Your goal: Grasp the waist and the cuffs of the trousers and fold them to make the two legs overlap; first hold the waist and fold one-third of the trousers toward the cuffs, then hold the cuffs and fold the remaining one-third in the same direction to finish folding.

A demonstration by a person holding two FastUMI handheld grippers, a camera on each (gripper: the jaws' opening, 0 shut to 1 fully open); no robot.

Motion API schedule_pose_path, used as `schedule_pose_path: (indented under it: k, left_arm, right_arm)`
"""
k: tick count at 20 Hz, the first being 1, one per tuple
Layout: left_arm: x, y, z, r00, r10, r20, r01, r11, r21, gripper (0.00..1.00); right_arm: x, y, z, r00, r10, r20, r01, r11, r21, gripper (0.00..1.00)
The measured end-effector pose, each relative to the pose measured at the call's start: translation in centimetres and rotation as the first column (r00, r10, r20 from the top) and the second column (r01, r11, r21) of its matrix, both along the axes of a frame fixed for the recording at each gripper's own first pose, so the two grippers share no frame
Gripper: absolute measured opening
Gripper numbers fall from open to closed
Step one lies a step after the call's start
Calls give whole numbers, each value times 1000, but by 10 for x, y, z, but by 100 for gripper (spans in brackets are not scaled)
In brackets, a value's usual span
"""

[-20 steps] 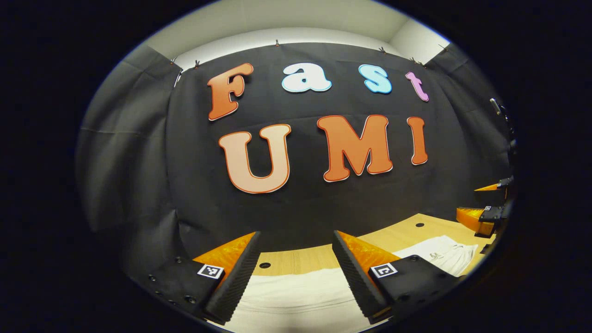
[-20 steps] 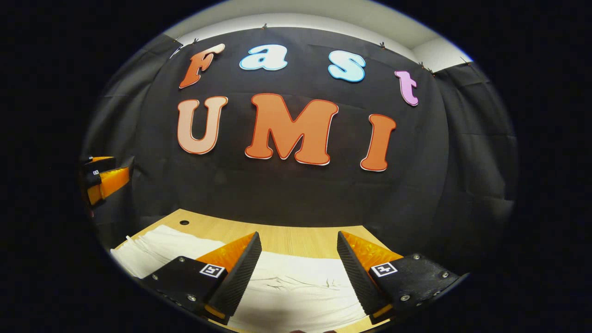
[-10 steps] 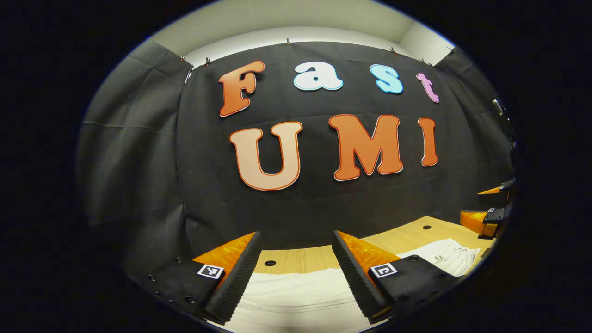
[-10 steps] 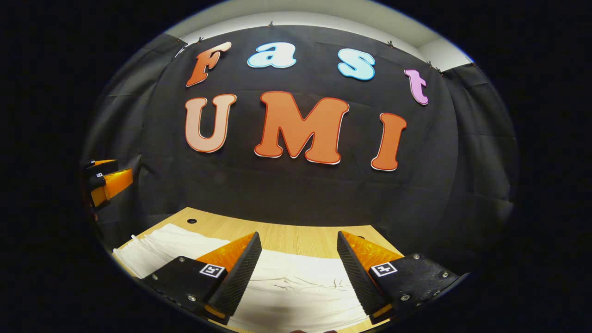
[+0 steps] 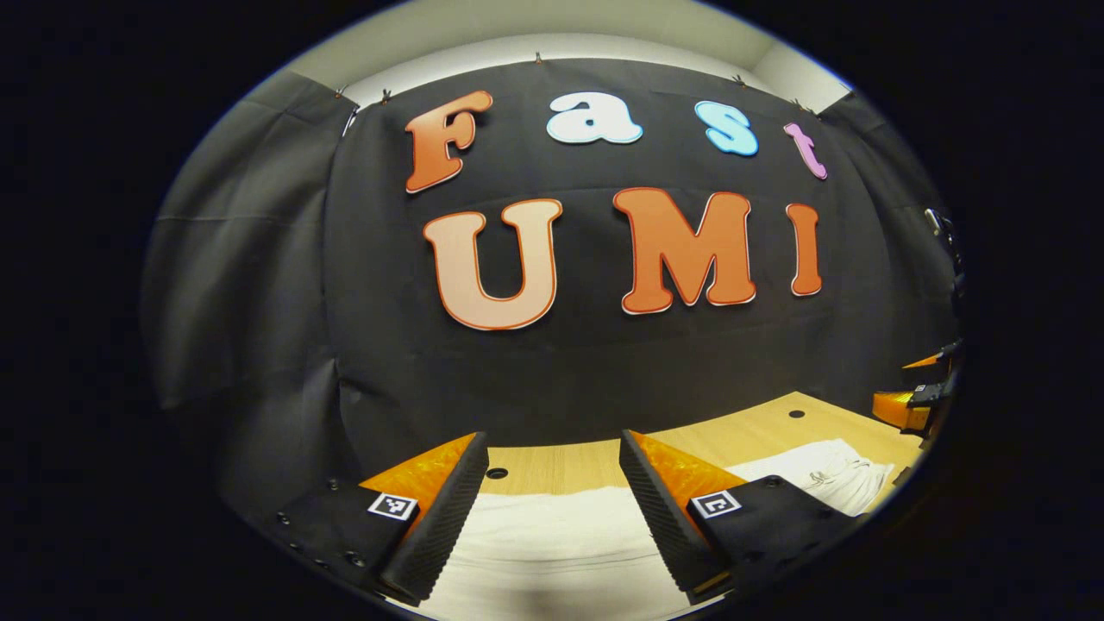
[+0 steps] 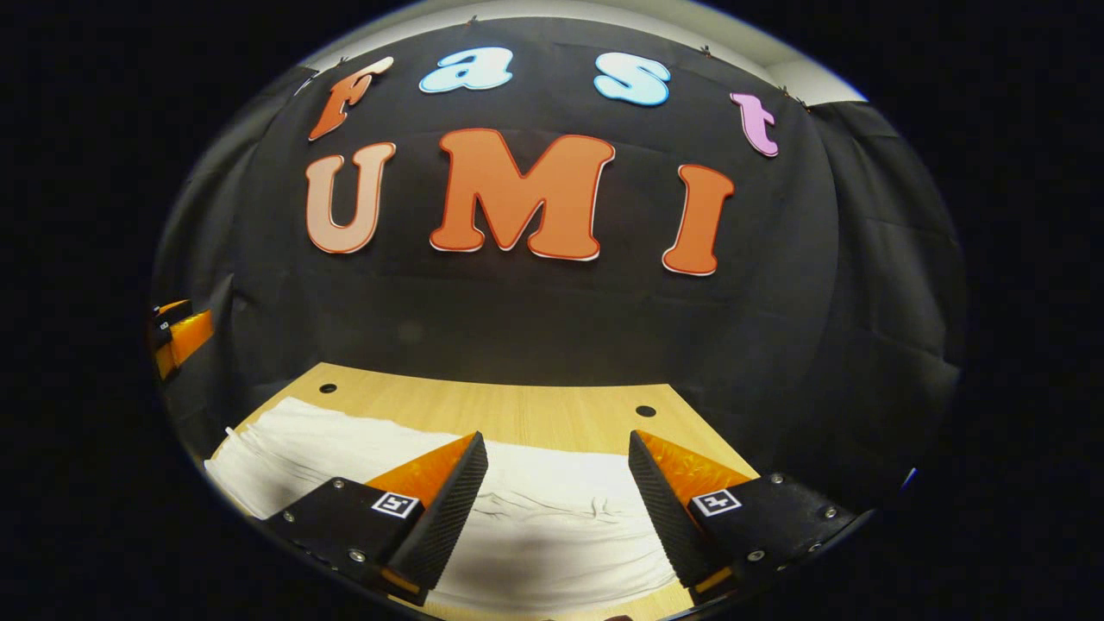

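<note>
White trousers [image 5: 552, 539] lie flat on the wooden table [image 5: 561, 467]. In the left gripper view my left gripper [image 5: 552, 517] hangs open just above one end of them, nothing between its fingers. The gathered waist with a drawstring [image 5: 832, 476] lies to the right. In the right gripper view my right gripper [image 6: 556, 517] stands open over the wrinkled waist end of the trousers [image 6: 552, 526], empty. The cloth stretches off to the left [image 6: 285, 440]. Each view catches the other gripper at its edge: the right gripper [image 5: 914, 405] and the left gripper [image 6: 177, 332].
The light wooden table [image 6: 517, 414] has small round holes [image 6: 645, 411] near its back edge. Black cloth walls close it in right behind and at both sides. Bare wood lies between the trousers and the back wall.
Both grippers have tipped downward, more so the right one: the wall slid up and more table shows. Both stay open and empty.
</note>
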State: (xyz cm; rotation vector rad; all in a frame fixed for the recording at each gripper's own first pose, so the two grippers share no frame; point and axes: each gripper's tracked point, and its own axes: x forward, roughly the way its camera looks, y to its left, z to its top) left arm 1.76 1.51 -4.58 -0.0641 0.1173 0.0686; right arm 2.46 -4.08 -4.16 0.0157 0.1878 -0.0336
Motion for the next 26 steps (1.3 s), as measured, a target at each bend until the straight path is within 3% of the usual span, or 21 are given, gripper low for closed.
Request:
schedule_pose_path:
  k: [4,8,12,13,16,20,22,26]
  left_arm:
    - [-6,21,-51,991,25,-129,-25,1000,1,100]
    - [-25,45,-95,971,56,-233,-63,998,-21,99]
    - [-51,80,-141,930,115,-349,-140,989,-48,100]
    - [-57,88,-149,921,129,-367,-154,987,-40,100]
    - [-90,115,-192,860,154,-486,-229,968,-100,100]
    - [-104,131,-256,779,135,-612,-364,893,-266,100]
    - [-115,135,-292,729,119,-674,-447,828,-337,97]
    - [-134,136,-332,644,74,-761,-593,678,-435,99]
  right_arm:
    - [0,-23,-53,985,-32,-172,50,994,101,99]
    - [-7,-45,-106,934,-74,-351,151,969,196,99]
    - [-35,-67,-175,815,-96,-572,326,891,315,98]
    - [-42,-70,-190,783,-84,-616,370,859,353,98]
    - [-51,-89,-221,721,-83,-688,481,775,410,97]
    - [-53,-115,-241,679,-113,-726,552,730,402,97]
    - [-50,-132,-252,652,-128,-747,589,707,393,97]
    - [-48,-148,-266,619,-147,-772,617,699,362,97]
